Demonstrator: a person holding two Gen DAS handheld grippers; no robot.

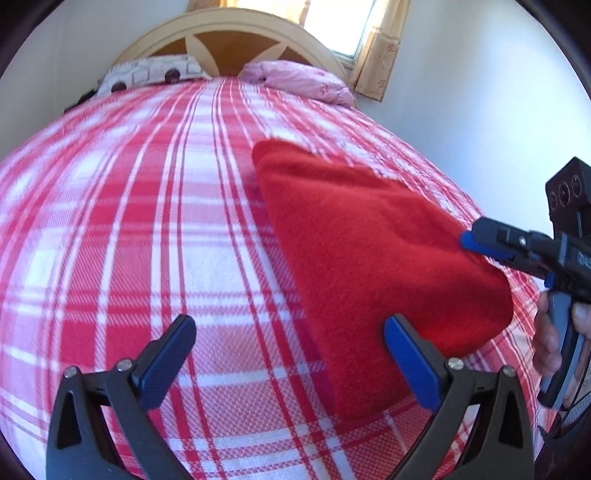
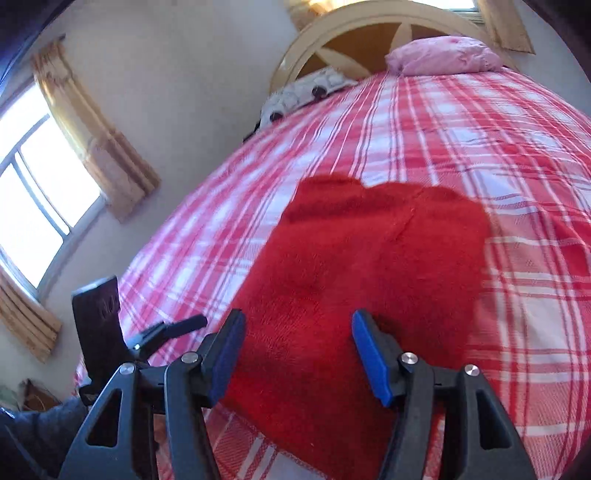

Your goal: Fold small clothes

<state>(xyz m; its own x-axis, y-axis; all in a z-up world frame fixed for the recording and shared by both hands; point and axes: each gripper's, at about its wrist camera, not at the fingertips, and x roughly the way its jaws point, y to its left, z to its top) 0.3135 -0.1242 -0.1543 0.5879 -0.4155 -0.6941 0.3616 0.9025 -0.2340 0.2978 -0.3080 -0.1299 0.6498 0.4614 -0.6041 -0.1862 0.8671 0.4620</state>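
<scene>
your left hand-held gripper [image 1: 290, 334] wide open, empty, beside folded red garment [image 1: 369, 251] on plaid bed [image 1: 147, 221]; your right hand-held gripper [image 2: 299, 328] open, empty, above garment.

1. A red and white checked bedspread [image 1: 147, 229] covers the bed.
2. A pink pillow [image 1: 299, 81] lies at the far end, right.
3. A patterned white pillow [image 1: 147, 74] lies at the far end, left.
4. A curved wooden headboard [image 1: 236, 26] stands behind both pillows.
5. A window [image 2: 33, 206] with yellow curtains [image 2: 96, 136] is on the left wall.
</scene>
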